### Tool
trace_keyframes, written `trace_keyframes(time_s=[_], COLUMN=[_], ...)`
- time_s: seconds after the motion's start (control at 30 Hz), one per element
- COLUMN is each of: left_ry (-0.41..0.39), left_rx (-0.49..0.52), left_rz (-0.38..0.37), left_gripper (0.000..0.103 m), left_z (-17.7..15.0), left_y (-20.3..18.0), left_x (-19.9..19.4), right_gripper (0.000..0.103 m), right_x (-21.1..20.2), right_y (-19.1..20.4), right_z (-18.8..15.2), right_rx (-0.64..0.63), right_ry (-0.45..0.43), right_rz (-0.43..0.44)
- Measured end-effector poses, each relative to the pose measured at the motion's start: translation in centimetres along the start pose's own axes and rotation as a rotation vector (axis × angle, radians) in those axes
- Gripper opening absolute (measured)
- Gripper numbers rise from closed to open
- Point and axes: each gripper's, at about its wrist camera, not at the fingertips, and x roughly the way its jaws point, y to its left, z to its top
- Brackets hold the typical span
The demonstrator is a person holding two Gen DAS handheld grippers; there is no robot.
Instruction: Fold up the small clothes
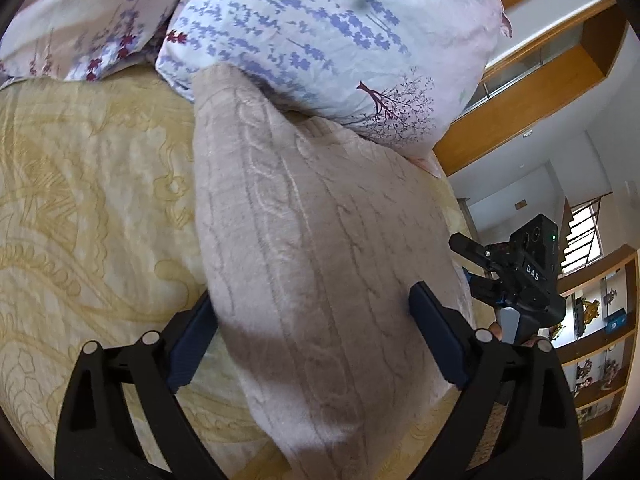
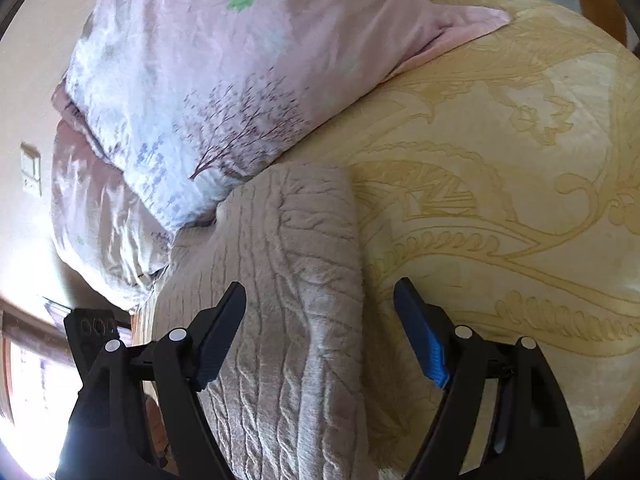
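Note:
A beige cable-knit garment (image 1: 304, 220) lies folded into a long strip on the bed, its far end against a pillow. My left gripper (image 1: 312, 300) is open and straddles the strip. Its right finger (image 1: 436, 332) rests over the cloth's right side, and its left finger is partly hidden behind the left edge. In the right wrist view the same garment (image 2: 288, 240) runs under my open right gripper (image 2: 320, 308). The left finger (image 2: 224, 328) is above the knit and the right finger (image 2: 420, 336) is over the bedspread. Neither gripper's pads press on the cloth.
A yellow patterned bedspread (image 2: 500, 180) covers the bed. A floral pillow (image 1: 320, 40) lies at the garment's far end, with a second one (image 1: 80, 28) beside it. Wooden shelves (image 1: 600, 340) stand beyond the bed's edge, behind the right gripper's body (image 1: 528, 272).

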Motion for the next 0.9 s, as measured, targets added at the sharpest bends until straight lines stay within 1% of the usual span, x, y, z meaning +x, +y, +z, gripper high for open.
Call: trace_keyframes(time_s=[0.07,0.1,0.13,0.17,0.27,0.4,0.43,0.5,0.53,0.57,0.67,0.77,0.9], left_ry=[-0.003,-0.007,-0.011,-0.015,-0.027,-0.03,-0.032,-0.043,-0.053,-0.06,-0.08,-0.096,-0.108], left_rx=[-0.003,-0.008,-0.011,-0.014,-0.039,-0.058,-0.056,-0.042,-0.029,-0.016,0.036,0.09,0.126], left_rz=[-0.007,-0.019,-0.027,-0.03,-0.047,-0.058,-0.053,-0.034,-0.023,-0.014,0.025,0.07,0.099], left_gripper=[0.092,0.092,0.091,0.087,0.083,0.078,0.076,0.07,0.064,0.06,0.052,0.048,0.046], left_z=[0.2,0.2,0.2,0.2,0.0,-0.3,-0.4,-0.6,-0.8,-0.8,-1.1,-1.5,-2.1], left_y=[0.1,0.2,0.1,0.2,0.8,1.4,1.5,1.2,1.0,0.6,-0.4,-1.4,-1.9], left_x=[0.0,0.0,-0.1,0.0,-0.3,-0.7,-0.8,-1.0,-1.1,-1.1,-1.7,-2.4,-3.3], right_gripper=[0.069,0.059,0.059,0.058,0.054,0.053,0.053,0.044,0.04,0.039,0.036,0.035,0.035], right_x=[0.6,1.0,1.2,1.1,0.9,1.4,1.6,2.2,2.3,2.1,1.7,0.9,0.0], right_y=[-0.1,-0.3,-0.6,-0.6,-0.6,0.3,0.6,0.9,0.8,0.9,1.2,2.0,2.8], right_z=[-0.1,-0.2,-0.3,-0.3,-0.3,-0.7,-0.9,-1.2,-1.4,-1.6,-1.9,-2.5,-3.4], right_rx=[0.009,0.028,0.047,0.048,0.052,0.023,0.014,0.015,0.019,0.015,0.004,-0.018,-0.036], right_ry=[0.035,0.064,0.064,0.064,0.08,0.11,0.114,0.123,0.123,0.113,0.093,0.069,0.056], right_rz=[0.056,0.096,0.129,0.135,0.163,0.183,0.184,0.198,0.207,0.211,0.212,0.209,0.208])
